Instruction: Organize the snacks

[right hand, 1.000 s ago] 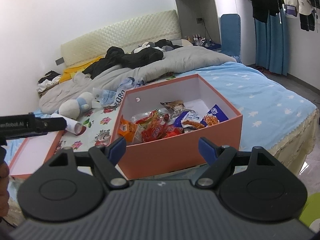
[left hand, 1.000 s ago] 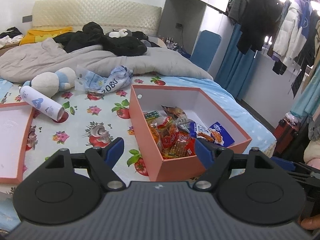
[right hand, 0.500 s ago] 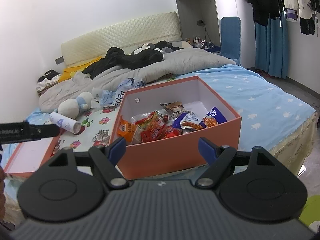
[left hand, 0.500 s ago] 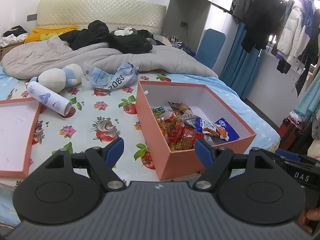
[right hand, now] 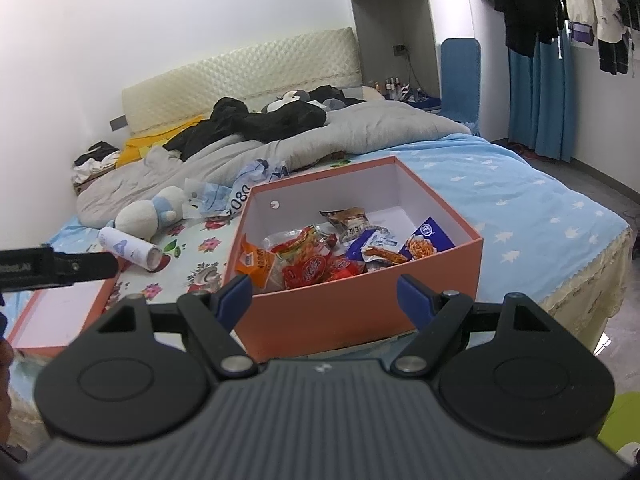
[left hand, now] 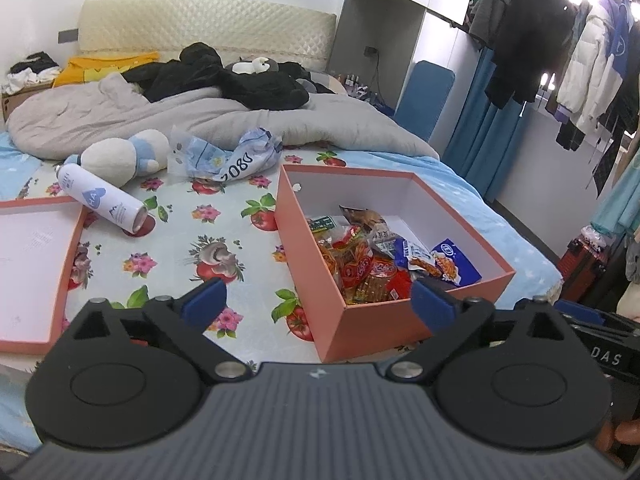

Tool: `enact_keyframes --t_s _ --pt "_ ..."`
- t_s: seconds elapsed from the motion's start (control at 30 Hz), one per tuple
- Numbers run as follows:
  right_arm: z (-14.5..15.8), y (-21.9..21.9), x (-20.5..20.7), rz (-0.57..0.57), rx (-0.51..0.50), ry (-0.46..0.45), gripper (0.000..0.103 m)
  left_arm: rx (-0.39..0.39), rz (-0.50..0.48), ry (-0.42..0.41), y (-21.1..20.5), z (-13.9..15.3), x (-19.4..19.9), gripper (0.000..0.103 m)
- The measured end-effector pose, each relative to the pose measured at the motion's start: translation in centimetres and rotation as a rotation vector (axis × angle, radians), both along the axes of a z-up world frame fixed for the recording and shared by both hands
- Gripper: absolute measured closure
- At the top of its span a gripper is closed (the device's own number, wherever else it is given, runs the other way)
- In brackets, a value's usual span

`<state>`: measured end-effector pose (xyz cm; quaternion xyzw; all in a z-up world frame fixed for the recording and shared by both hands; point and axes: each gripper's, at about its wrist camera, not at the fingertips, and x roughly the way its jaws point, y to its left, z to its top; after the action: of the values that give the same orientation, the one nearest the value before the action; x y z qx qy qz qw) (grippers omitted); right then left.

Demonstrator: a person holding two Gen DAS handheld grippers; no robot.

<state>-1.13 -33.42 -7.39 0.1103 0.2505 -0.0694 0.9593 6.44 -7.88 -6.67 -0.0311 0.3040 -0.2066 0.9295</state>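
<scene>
Floral and blue sheets cover the one bed (left hand: pixel 180 240), which fills the space ahead of both tongs, with one grey quilt (left hand: pixel 200 120) heaped at its far end. One orange box (left hand: pixel 372 324) stands open just ahead of the left tongs (left hand: pixel 318 302) and to their right, and straight ahead of the right tongs (right hand: pixel 324 294); its near wall sits close to the bed's near edge. One orange lid (left hand: pixel 36 264) lies flat well to the left of both tongs. One soft toy (left hand: pixel 120 156), one crumpled bag (left hand: pixel 228 160) and one white spray can (left hand: pixel 100 200) lie beyond the left tongs, leaving an open stretch of sheet between lid and box. About ten snack packets (right hand: pixel 320 256) are piled in the box's near left part; its far right floor is bare. The left tongs have just been spreading and stand wide with nothing between the tips. The right tongs are spread too, holding nothing, short of the box's near wall.
</scene>
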Motion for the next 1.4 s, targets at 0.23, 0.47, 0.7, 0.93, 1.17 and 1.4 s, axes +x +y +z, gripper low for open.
enact_keyframes --t_s 0.23,0.47,0.7,0.93,1.17,1.4 --pt "0.18 0.00 0.21 -0.012 -0.029 0.007 0.021 0.031 0.018 0.003 -0.31 0.35 0.62 0.001" --pt "0.23 -0.27 0.17 -0.056 -0.030 -0.017 0.000 0.047 0.024 0.008 -0.36 0.38 0.85 0.001" --pt "0.24 0.01 0.09 -0.045 -0.043 -0.011 0.000 0.058 0.040 0.017 -0.06 0.03 0.78 0.001" --pt "0.23 0.07 0.05 -0.057 -0.038 -0.013 0.000 0.065 0.047 0.015 -0.08 0.06 0.68 0.001" --pt "0.19 0.17 -0.04 -0.055 -0.032 -0.016 0.000 0.061 0.054 0.003 0.19 0.15 0.42 0.001" --pt "0.18 0.09 -0.01 -0.057 -0.035 -0.015 0.000 0.064 0.061 0.002 0.30 0.26 0.32 0.001"
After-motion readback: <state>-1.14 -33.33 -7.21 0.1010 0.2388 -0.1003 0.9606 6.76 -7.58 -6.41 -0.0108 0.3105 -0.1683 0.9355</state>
